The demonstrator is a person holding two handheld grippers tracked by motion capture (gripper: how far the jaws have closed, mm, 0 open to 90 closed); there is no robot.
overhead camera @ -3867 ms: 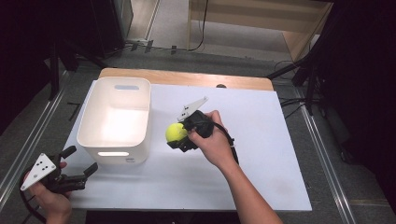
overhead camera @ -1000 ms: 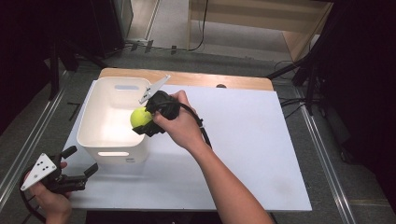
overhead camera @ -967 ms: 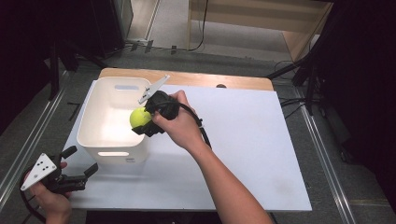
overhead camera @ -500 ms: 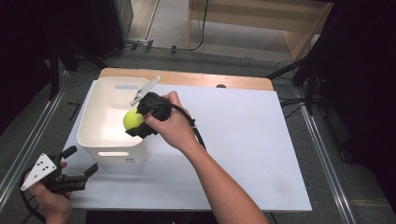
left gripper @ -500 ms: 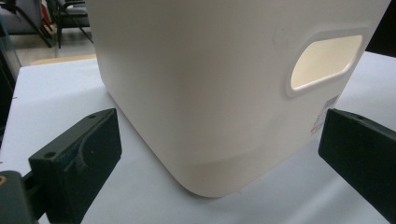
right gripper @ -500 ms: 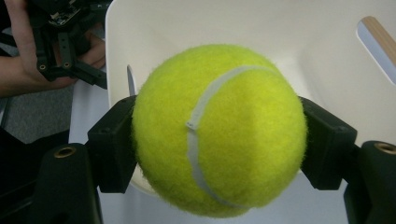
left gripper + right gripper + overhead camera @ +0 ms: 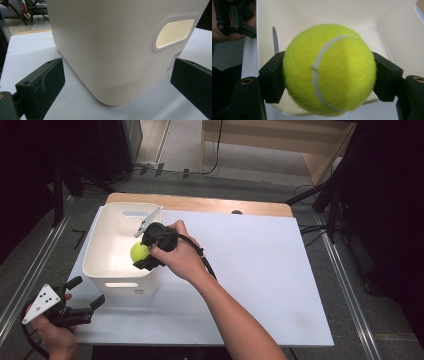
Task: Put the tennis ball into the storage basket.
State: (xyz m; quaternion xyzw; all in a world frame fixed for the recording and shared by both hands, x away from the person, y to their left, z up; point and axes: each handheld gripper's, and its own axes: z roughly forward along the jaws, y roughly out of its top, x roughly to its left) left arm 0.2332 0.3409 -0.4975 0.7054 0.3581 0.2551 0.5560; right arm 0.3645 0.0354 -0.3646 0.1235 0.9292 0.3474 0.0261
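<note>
A yellow tennis ball (image 7: 139,252) (image 7: 329,68) is clamped between the two black jaws of my right gripper (image 7: 142,254) (image 7: 329,75), which is shut on it. The ball hangs over the inside of the white plastic bin (image 7: 107,232) (image 7: 387,30), near its right wall. My left gripper (image 7: 82,296) (image 7: 117,82) rests at the table's near left corner, open, with nothing between its jaws. It faces the bin's near wall (image 7: 110,45) and the handle cutout (image 7: 175,33).
The white table top (image 7: 260,265) stretches to the right of the bin, with a wooden strip (image 7: 210,205) along its far edge. Metal rails (image 7: 345,290) run along both sides of the table. The person's right forearm (image 7: 235,320) crosses the table's middle.
My right gripper has carried the ball left from the bin's right rim to over the bin's inside and a little lower. The left gripper has stayed still.
</note>
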